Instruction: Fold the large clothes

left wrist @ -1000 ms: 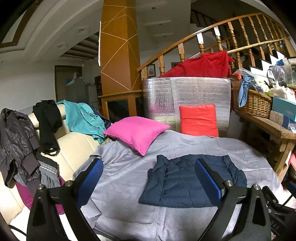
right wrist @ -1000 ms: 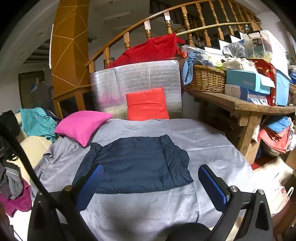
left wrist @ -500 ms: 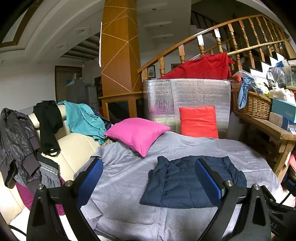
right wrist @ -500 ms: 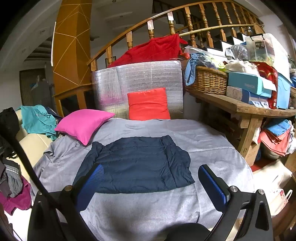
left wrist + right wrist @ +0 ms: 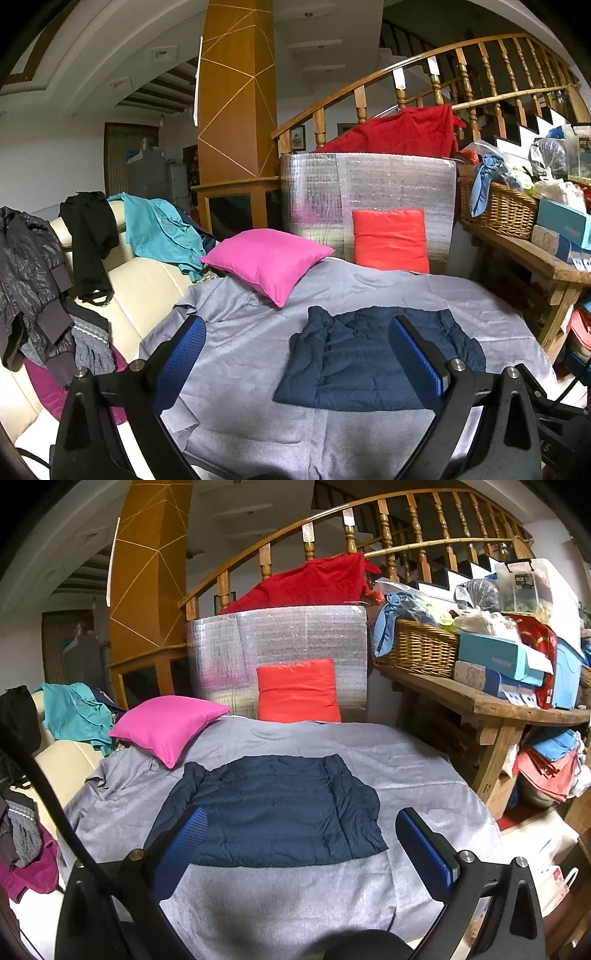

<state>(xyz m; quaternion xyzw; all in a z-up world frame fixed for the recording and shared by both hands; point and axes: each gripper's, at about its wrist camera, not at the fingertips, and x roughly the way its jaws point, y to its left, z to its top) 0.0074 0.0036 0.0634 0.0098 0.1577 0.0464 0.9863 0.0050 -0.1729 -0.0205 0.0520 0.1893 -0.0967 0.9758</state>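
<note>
So we're looking at a big surface draped in a grey sheet (image 5: 388,760), can't really tell what's under it. Behind it stands a silver foil-wrapped panel (image 5: 280,635) with a red blanket (image 5: 310,585) slung over the stair railing above. To the right there's a wooden desk (image 5: 491,705) loaded with a wicker basket (image 5: 417,650) and boxes.

The navy puffer jacket (image 5: 273,808) lies flat in the middle of the sheet, folded into a rough rectangle, sleeves tucked in. A pink pillow (image 5: 170,727) sits just off its far left corner, not touching as far as we can see, and an orange-red cushion (image 5: 297,690) leans upright against the foil panel.

Our left hand-held gripper (image 5: 295,365) hangs above the sheet, released, jaws wide apart and holding nothing. Same deal with the right hand-held gripper (image 5: 299,853): spread wide, empty, above the jacket's near edge.
</note>
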